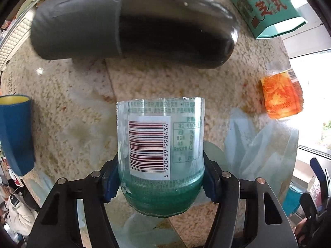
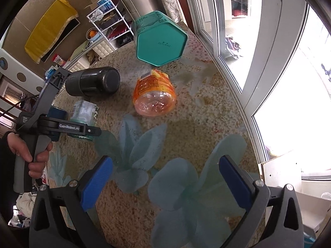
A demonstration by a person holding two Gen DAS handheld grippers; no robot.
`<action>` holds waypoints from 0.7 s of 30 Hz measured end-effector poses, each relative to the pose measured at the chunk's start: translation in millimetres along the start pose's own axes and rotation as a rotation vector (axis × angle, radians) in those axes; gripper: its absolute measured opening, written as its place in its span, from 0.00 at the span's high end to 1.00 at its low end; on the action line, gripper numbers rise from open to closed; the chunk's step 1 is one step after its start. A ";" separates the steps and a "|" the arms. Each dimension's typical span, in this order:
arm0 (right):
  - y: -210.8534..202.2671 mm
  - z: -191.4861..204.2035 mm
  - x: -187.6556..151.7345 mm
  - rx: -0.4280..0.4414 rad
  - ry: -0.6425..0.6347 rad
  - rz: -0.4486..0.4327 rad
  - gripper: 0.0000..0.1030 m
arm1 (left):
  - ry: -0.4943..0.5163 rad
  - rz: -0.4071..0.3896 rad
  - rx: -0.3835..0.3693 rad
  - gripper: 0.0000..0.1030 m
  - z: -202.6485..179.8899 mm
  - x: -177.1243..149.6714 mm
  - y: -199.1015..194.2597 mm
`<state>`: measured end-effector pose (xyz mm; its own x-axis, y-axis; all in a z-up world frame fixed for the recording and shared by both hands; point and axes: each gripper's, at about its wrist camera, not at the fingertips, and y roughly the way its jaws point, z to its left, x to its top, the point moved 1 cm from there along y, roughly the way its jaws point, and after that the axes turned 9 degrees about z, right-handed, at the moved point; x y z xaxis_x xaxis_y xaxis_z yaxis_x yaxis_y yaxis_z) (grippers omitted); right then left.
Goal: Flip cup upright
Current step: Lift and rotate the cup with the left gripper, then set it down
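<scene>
Grip comes first: my left gripper (image 1: pixel 160 183) has its jaws clamped low on the clear cup (image 1: pixel 161 155), a cut-off bottle with a barcode label, holding it over the near counter (image 1: pixel 86 95) so I can turn it. My right gripper (image 2: pixel 165 183) waits nearby, jaws apart, holding nothing.

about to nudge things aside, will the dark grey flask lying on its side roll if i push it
Probably yes. The dark grey cylindrical flask lies on its side on the speckled stone table, and its round body would likely roll if pushed across its length. Its glossy lower half looks smooth, so the jaws might slip. It looks like metal, so probably stiff and fairly heavy.
</scene>
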<state>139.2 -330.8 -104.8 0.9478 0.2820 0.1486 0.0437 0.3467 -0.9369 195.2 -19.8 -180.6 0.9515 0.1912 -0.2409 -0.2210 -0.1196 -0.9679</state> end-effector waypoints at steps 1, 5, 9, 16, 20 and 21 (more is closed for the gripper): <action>-1.0 3.3 -2.0 -0.004 -0.003 -0.003 0.00 | -0.001 -0.009 -0.008 0.33 5.0 -6.8 -0.6; -7.0 16.5 -10.0 -0.023 -0.018 -0.018 0.00 | -0.020 -0.034 -0.050 0.33 19.0 -32.4 -10.4; -11.8 32.9 -14.8 -0.036 -0.035 -0.032 0.00 | -0.037 -0.059 -0.104 0.33 31.0 -66.9 -17.7; -13.1 73.8 -38.6 -0.058 -0.104 -0.034 0.00 | -0.003 -0.074 -0.103 0.33 44.6 -137.1 -6.2; -11.5 94.7 -56.5 -0.072 -0.140 -0.022 0.00 | -0.015 -0.076 -0.127 0.33 59.5 -171.9 8.1; -11.0 99.0 -59.8 -0.076 -0.149 -0.019 0.00 | -0.019 -0.072 -0.128 0.33 63.1 -179.5 13.2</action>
<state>50.8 -262.8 -72.1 0.8893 0.4078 0.2071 0.0906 0.2867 -0.9537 8.0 5.8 -154.6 0.9593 0.2225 -0.1737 -0.1221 -0.2280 -0.9660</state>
